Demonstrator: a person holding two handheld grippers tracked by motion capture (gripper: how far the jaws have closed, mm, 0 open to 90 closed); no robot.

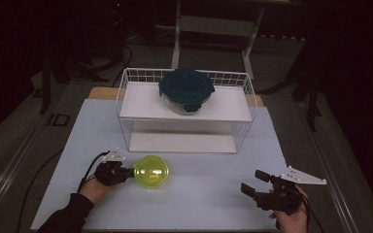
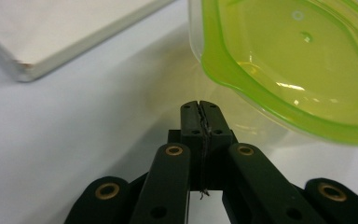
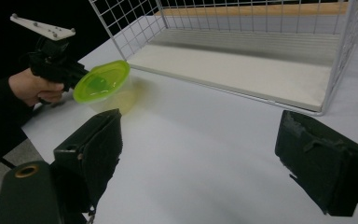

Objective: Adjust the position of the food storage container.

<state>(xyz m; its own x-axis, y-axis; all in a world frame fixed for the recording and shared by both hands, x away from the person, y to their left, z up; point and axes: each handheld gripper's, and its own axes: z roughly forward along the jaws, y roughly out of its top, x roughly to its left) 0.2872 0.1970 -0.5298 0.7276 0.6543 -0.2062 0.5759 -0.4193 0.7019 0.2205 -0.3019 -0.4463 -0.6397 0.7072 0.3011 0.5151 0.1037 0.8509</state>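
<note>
Left gripper view: left tongs (image 2: 200, 108) pressed together beside the green-lidded container (image 2: 289, 65) (right tongs (image 3: 205, 154) spread, empty).

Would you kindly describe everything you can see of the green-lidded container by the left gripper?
The container is a small round tub of clear plastic with a translucent lime-green lid, closed. It sits upright on the pale table, in front of the white wire rack. The left gripper is right at its left side with jaws shut; whether they touch the lid's rim cannot be told.
</note>
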